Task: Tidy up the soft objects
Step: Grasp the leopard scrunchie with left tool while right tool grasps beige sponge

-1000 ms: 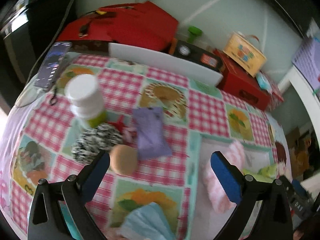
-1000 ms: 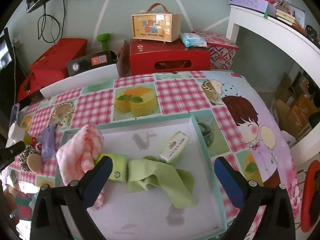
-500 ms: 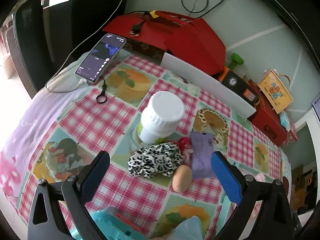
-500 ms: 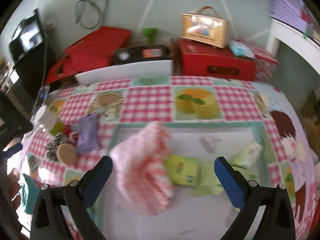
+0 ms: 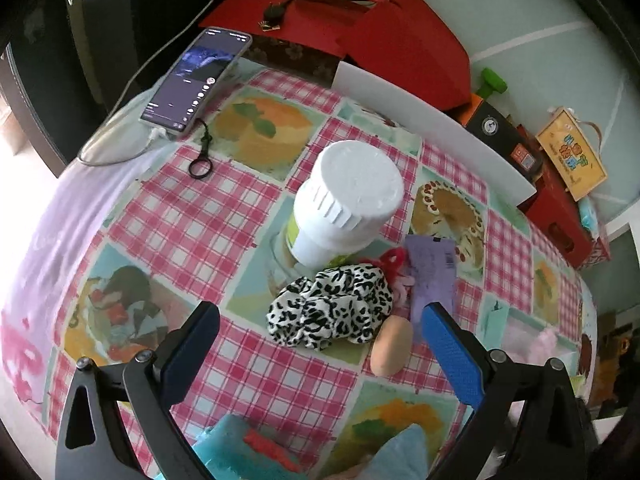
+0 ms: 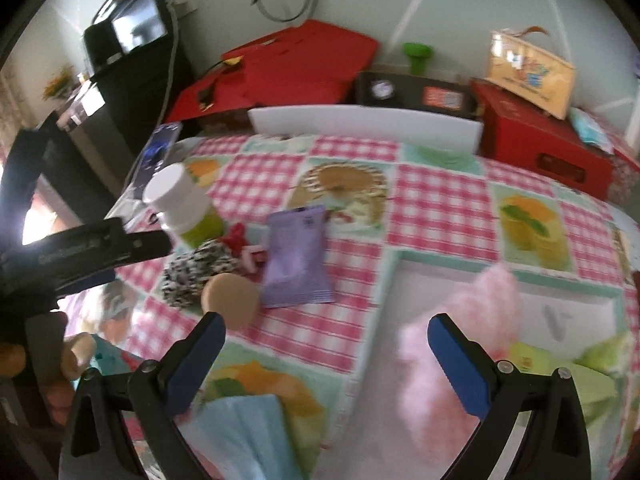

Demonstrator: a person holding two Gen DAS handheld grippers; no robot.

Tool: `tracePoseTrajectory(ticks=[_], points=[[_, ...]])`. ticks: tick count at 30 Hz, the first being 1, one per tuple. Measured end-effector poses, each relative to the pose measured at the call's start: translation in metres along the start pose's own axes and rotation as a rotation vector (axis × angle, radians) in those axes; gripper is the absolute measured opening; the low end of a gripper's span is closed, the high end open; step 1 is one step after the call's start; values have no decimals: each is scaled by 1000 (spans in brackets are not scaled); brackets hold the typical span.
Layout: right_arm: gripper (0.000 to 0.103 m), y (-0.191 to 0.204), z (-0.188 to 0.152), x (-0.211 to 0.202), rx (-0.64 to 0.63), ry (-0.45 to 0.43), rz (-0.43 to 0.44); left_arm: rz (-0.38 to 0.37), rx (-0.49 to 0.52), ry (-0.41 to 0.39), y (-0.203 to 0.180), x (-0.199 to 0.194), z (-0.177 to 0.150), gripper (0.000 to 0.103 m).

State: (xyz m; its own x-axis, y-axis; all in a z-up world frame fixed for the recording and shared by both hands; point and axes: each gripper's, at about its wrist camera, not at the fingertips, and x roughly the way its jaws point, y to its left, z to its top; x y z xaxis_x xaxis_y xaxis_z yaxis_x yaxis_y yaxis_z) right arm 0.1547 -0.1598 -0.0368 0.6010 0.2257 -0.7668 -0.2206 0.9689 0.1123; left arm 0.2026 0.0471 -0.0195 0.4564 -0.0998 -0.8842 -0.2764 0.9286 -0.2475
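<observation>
A black-and-white leopard scrunchie (image 5: 331, 308) (image 6: 198, 272) lies on the checked cloth beside a tan round sponge (image 5: 391, 345) (image 6: 230, 300), a purple packet (image 5: 432, 276) (image 6: 298, 258) and a small red and pink hair tie (image 5: 394, 268). My left gripper (image 5: 320, 354) hovers open just short of the scrunchie, nothing between its fingers. My right gripper (image 6: 326, 364) is open too, above the cloth between the sponge and a white tray (image 6: 560, 300). A pink fluffy cloth (image 6: 468, 332) and green items (image 6: 560, 364) lie in the tray.
A white-capped bottle (image 5: 344, 204) stands right behind the scrunchie. A phone (image 5: 198, 78) with a cable lies at the far left corner. Red boxes (image 5: 376, 28) and a white board (image 5: 432, 128) line the back edge. A light blue cloth (image 6: 248, 436) lies near the front edge.
Both grippers swung left. The left one went from above the tray's edge to face the scrunchie pile; the right one left the tray's middle and now looks at the tray's left edge.
</observation>
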Motion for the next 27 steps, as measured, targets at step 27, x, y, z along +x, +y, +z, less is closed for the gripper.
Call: tracePoseTrajectory(ticks=[27], points=[[77,41,5,85,-22,126,188,27,10,85,-7,40,1,89]])
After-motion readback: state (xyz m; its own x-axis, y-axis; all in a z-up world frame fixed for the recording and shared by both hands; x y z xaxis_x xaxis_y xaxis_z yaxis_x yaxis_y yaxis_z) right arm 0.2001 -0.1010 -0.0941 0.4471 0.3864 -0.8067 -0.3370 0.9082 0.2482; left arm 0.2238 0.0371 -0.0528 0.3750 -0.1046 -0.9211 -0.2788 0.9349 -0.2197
